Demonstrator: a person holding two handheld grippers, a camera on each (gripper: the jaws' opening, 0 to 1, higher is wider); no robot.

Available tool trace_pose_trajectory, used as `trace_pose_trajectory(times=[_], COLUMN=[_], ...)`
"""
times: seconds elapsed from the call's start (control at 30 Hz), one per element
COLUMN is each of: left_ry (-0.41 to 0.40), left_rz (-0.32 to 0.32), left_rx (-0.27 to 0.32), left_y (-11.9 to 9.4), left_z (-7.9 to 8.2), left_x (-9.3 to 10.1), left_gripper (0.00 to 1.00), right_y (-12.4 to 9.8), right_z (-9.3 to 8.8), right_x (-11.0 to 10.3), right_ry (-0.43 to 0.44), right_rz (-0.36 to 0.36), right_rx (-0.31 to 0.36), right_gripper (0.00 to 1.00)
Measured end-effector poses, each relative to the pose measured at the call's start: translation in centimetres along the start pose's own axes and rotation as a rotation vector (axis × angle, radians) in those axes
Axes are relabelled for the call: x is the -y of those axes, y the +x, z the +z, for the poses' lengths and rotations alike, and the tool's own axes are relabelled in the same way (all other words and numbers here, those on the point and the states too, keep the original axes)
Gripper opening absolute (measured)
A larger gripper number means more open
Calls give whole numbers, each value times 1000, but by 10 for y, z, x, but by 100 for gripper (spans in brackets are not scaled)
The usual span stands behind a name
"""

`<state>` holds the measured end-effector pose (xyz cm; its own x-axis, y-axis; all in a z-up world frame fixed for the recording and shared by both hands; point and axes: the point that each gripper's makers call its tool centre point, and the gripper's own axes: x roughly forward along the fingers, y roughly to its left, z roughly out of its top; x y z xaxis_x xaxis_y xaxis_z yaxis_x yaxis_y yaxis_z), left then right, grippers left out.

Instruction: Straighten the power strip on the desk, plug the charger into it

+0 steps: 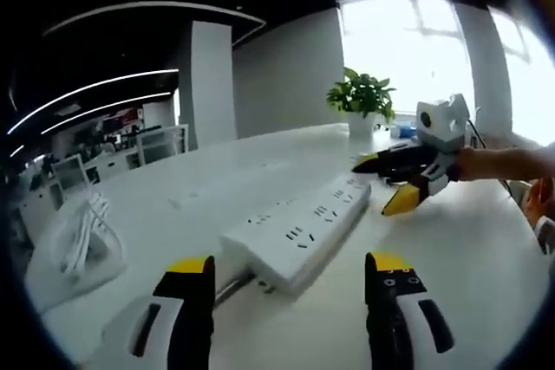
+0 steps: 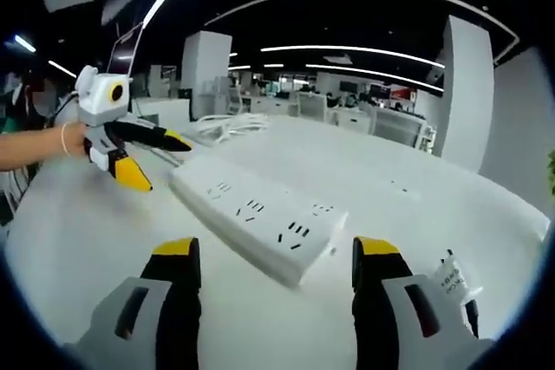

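- Power strip on worktop, long axis running claw to claw.
- Left claw wide, empty, at cord end.
- Right claw wide, empty, at far end, equally near.

A: Your power strip has its near end partly behind your left gripper jaw, so the cord exit is hidden.

B: Noted. What about the charger?

A: In your right gripper view it sits half behind the right gripper jaw; label too small to read. Cable bundle blurred at the edge.
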<state>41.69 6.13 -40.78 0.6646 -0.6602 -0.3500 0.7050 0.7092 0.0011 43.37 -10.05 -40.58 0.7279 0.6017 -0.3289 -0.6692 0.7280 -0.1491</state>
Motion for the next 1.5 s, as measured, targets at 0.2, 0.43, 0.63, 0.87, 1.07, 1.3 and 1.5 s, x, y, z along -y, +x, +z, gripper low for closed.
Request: trace_pose_trajectory(times=[0.2,0.43,0.63,0.87,1.07,1.3,1.5], left_ry=[7,3,5,10,19,22,34], left_rz=[14,23,28,18,6,-23,-39], left_rx=[14,55,79,115,120,108,101], left_y=[-5,-16,-25,-37,-43,-43,-43], left_z=[-4,-1,2,6,4,-1,-3], left_x=[2,9,13,27,35,47,55], left_gripper=[87,99,99,99,99,99,99], right_y=[-8,-22,-42,-67,-85,-103,-107], right_z=[0,-3,5,7,1,0,-13], right_x=[-4,-20,-36,-38,-22,9,31], right_ry=[-28,-19,-58,-121,-127,-154,-109], right_rz=[14,56,82,85,53,-35,-70], right_rx=[17,16,50,56,52,85,34], right_gripper=[79,86,94,100,100,98,95])
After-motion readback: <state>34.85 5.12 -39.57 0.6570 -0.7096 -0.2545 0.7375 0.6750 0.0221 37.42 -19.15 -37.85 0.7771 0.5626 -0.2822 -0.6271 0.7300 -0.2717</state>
